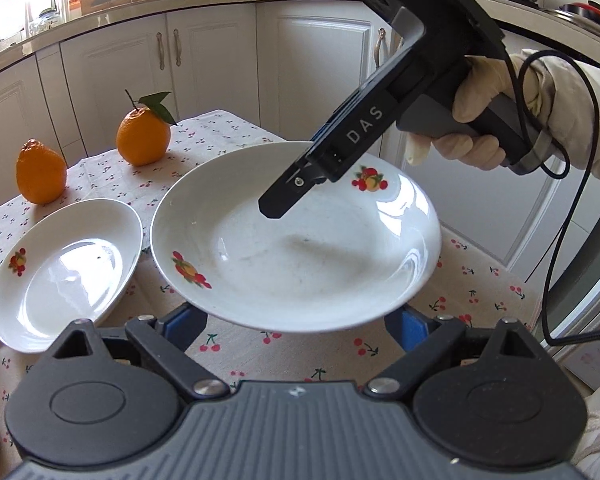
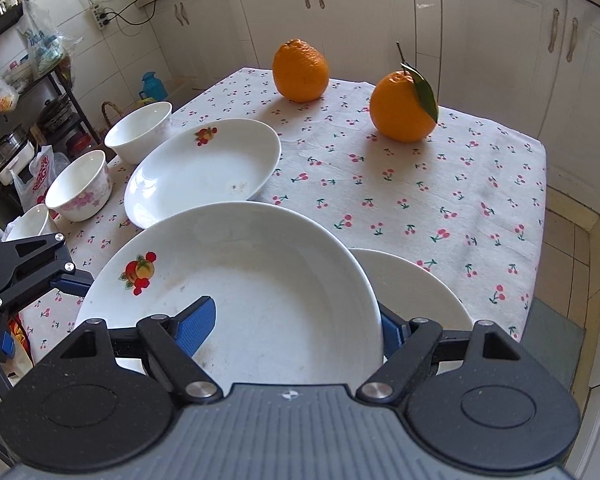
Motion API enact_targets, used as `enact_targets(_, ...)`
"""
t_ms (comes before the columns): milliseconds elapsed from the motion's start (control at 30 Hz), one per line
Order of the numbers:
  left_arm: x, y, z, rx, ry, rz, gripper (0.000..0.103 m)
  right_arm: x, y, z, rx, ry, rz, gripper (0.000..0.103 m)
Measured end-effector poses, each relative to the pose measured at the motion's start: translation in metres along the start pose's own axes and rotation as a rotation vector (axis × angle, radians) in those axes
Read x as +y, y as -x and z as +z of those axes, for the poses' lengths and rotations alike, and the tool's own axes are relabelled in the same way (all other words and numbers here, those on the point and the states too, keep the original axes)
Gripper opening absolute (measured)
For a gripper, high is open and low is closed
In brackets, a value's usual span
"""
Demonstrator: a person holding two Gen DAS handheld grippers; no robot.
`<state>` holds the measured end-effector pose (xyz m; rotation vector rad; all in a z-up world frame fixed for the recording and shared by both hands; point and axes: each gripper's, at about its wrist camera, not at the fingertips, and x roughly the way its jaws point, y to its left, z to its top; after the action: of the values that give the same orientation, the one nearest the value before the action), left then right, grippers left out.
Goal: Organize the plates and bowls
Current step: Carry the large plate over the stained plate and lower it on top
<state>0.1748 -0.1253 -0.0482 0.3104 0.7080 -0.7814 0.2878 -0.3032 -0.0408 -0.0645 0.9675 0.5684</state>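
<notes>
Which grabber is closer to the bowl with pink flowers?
Left. The left gripper is just beside the flowered bowl; the right gripper is farther away, holding the big plate.

**Plates, bowls and fruit on the table**

Two oranges stand near the table's far edge. Three bowls line its left edge. One plate lies beside them; a lifted plate hangs nearer, above another.

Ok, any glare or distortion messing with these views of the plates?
Left wrist view: window blown out top left, glare patches on the small plate, held plate sharp. Right wrist view: even light, soft shadows beside the oranges; fisheye bends the cabinets in both.
</notes>
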Motion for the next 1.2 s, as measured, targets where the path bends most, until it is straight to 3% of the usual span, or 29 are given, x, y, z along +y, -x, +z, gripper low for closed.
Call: enact_targets(1200, -0.008, -0.041, 0.017, 0.027, -0.063, -0.050, 0.095, -0.044, 0.008, -0.032, -0.011, -0.113, -0.068, 0.086)
